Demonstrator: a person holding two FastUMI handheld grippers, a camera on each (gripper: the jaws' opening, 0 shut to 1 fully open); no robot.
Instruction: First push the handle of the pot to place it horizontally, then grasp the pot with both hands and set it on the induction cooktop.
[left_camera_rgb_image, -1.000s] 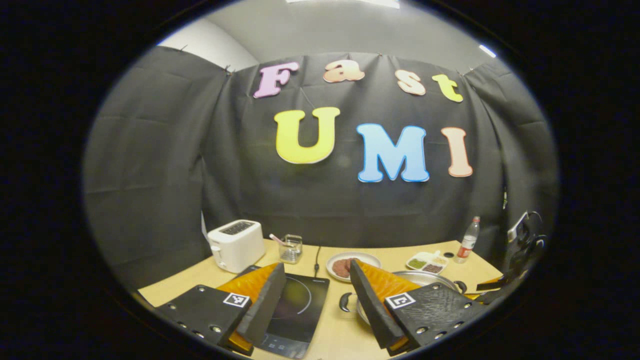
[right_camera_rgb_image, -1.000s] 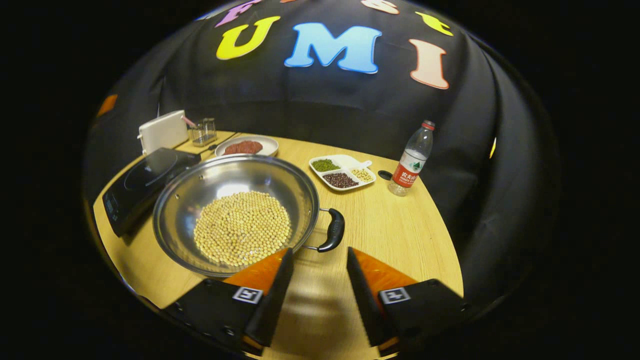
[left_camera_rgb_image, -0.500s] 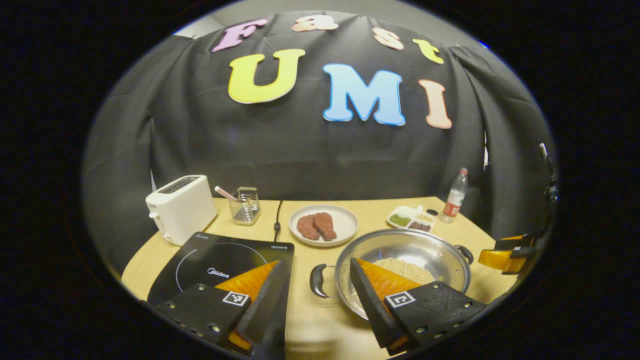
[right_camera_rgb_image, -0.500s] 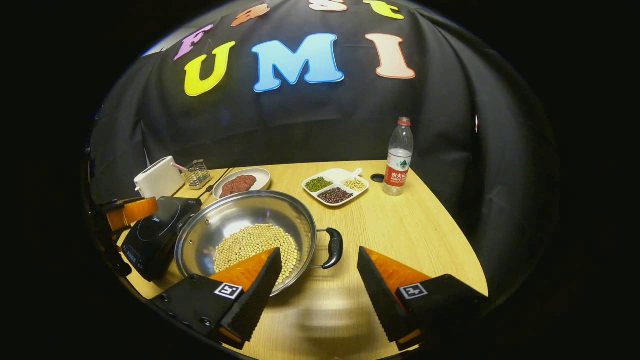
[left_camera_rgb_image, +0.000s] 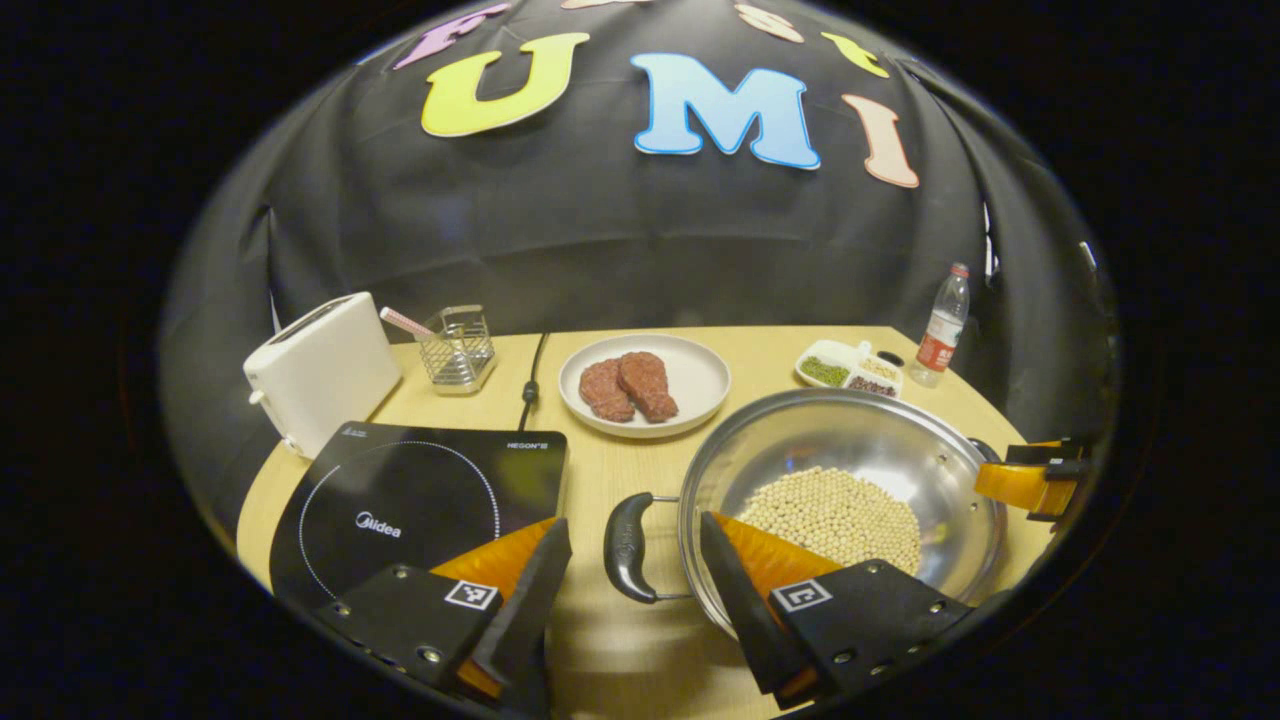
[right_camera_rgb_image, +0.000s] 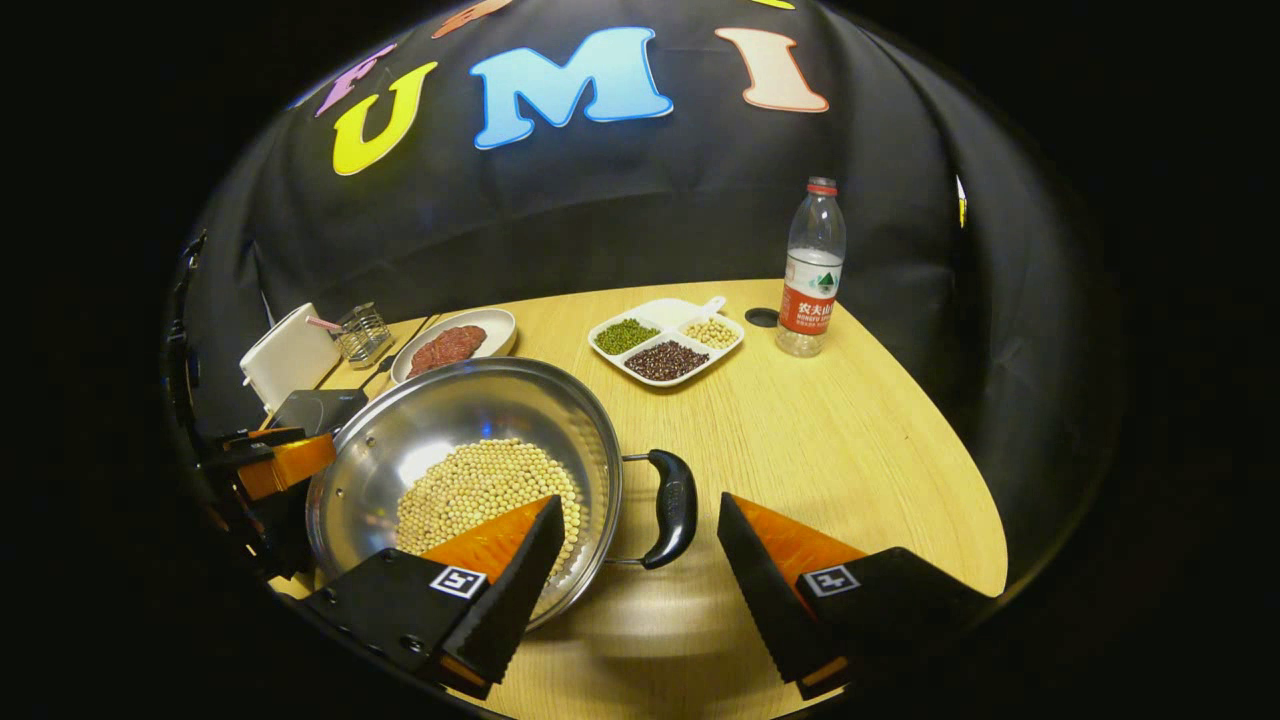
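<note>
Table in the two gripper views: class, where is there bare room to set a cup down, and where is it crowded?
Bare wood lies right of the pot, from its right handle out to the table edge, in front of the bean tray and bottle. It is crowded on the left: cooktop, toaster, wire holder and meat plate stand close together.

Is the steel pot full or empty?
Partly filled: pale round beans cover the bottom of the shiny steel two-handled pot; its upper walls are bare.
</note>
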